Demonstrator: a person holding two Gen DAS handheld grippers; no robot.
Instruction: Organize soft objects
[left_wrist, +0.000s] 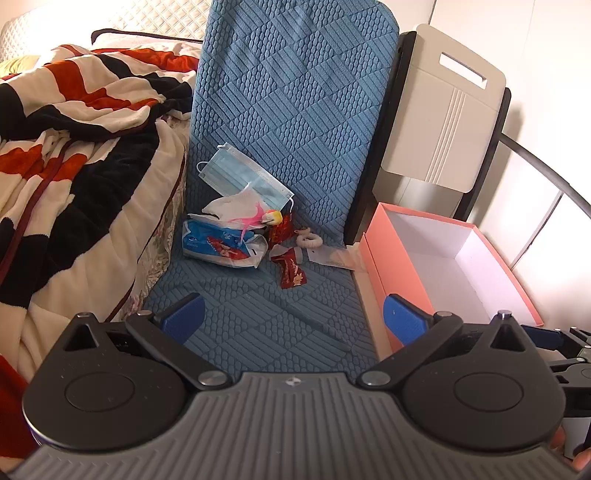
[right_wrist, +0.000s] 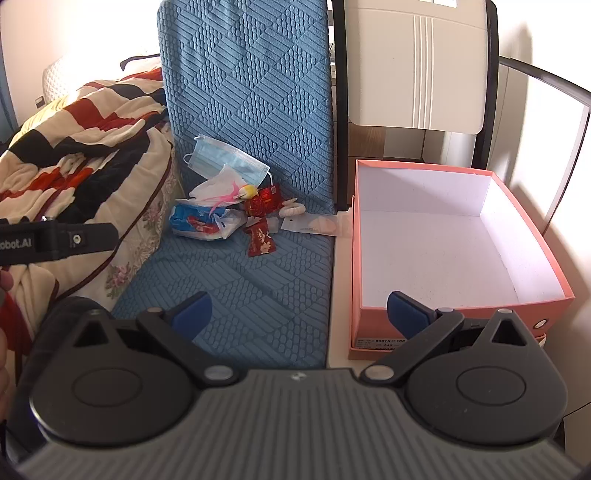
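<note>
Both grippers hang wide open, nothing between their blue pads: the left gripper (left_wrist: 293, 317) over the front edge of the blue quilted seat cushion (left_wrist: 266, 314), the right gripper (right_wrist: 299, 314) at its right edge. The soft clutter sits at the cushion's back: a pale blue pleated face mask (right_wrist: 225, 162), a crumpled tissue pack (right_wrist: 201, 221), red wrappers (right_wrist: 261, 242). An open pink cardboard box (right_wrist: 461, 308) stands just beside the cushion's right edge.

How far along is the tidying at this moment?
Nothing looks done: the pink box holds nothing. Nothing in hand: left gripper and right gripper are both open. Left to do: face mask, tissue pack, red wrappers lie on the blue cushion.
</note>
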